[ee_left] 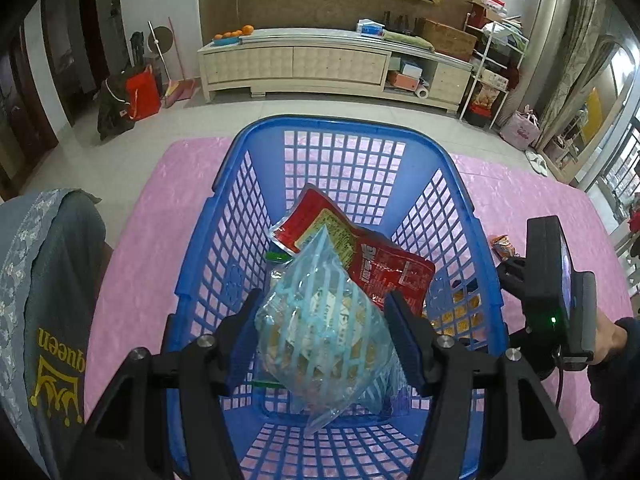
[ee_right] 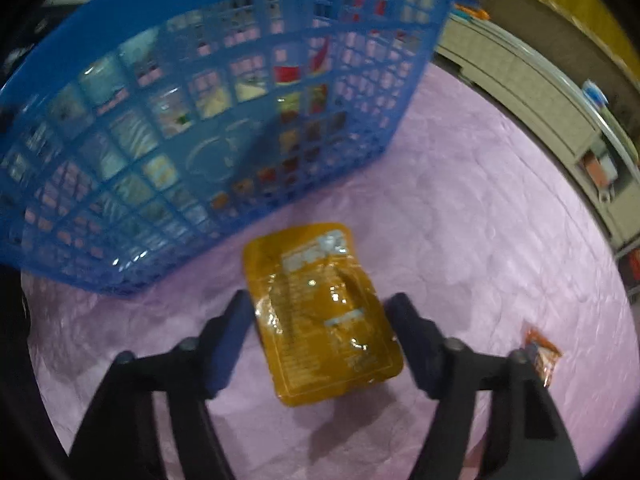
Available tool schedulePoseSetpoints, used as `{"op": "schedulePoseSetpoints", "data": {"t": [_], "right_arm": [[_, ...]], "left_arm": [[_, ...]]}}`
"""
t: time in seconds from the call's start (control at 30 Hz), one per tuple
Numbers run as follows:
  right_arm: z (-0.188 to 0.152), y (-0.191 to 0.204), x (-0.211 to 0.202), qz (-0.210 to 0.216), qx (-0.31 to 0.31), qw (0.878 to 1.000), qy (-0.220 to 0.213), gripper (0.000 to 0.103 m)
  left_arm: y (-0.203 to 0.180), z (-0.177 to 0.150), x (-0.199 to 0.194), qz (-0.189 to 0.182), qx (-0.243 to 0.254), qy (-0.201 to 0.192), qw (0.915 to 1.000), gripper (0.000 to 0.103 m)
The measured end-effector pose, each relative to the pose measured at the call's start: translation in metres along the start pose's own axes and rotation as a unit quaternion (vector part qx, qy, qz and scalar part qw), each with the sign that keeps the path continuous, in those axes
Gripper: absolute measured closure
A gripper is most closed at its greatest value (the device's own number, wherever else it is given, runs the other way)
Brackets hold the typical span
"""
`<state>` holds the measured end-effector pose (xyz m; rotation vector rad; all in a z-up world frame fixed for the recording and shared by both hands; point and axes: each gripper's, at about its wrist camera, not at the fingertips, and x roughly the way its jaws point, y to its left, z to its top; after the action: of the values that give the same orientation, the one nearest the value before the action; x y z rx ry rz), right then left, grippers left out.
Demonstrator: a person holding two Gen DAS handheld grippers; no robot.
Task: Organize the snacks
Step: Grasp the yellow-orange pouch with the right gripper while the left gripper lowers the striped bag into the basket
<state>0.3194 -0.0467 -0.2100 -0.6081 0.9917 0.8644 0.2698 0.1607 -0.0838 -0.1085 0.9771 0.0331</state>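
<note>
A blue mesh basket (ee_left: 320, 122) stands on the pink tablecloth (ee_left: 160, 220). Inside it lies a red snack packet (ee_left: 384, 268), with other packets partly hidden beneath. My left gripper (ee_left: 324, 304) hangs over the basket, shut on a clear bag with a light-blue lattice print (ee_left: 320, 320). In the right wrist view an orange packet (ee_right: 320, 312) lies flat on the cloth beside the basket wall (ee_right: 200, 20). My right gripper (ee_right: 318, 300) points down over it, its pads against the packet's two long edges. A hand holds that gripper's body (ee_left: 560, 280) right of the basket.
A small orange wrapper (ee_right: 542, 354) lies on the cloth right of the orange packet, and shows by the basket's right side (ee_left: 505, 245). A chair back with a grey "queen" cover (ee_left: 48, 300) stands at the left. A long low cabinet (ee_left: 320, 64) lines the far wall.
</note>
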Motion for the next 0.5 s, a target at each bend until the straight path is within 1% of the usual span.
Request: {"op": "schedulePoseSetpoints", "data": {"t": [0.1, 0.23, 0.33, 0.4, 0.5], "right_arm": [[-0.002, 0.005, -0.002, 0.008, -0.009, 1.000, -0.003, 0.045], [-0.007, 0.016, -0.005, 0.006, -0.002, 1.000, -0.008, 0.049], [-0.007, 0.022, -0.005, 0.014, 0.001, 1.000, 0.001, 0.054], [-0.005, 0.022, -0.007, 0.025, 0.010, 1.000, 0.007, 0.059], [-0.002, 0.022, -0.006, 0.032, 0.011, 0.999, 0.019, 0.062]], "left_arm": [[0.001, 0.001, 0.000, 0.000, -0.003, -0.002, 1.0000, 0.045], [0.007, -0.001, 0.002, 0.011, -0.020, 0.003, 0.9997, 0.045], [0.011, -0.004, 0.004, 0.001, -0.026, 0.009, 0.9996, 0.045], [0.011, -0.005, 0.002, -0.004, -0.025, 0.008, 0.9997, 0.044], [0.010, -0.007, -0.002, -0.013, -0.023, 0.004, 0.9996, 0.045]]}}
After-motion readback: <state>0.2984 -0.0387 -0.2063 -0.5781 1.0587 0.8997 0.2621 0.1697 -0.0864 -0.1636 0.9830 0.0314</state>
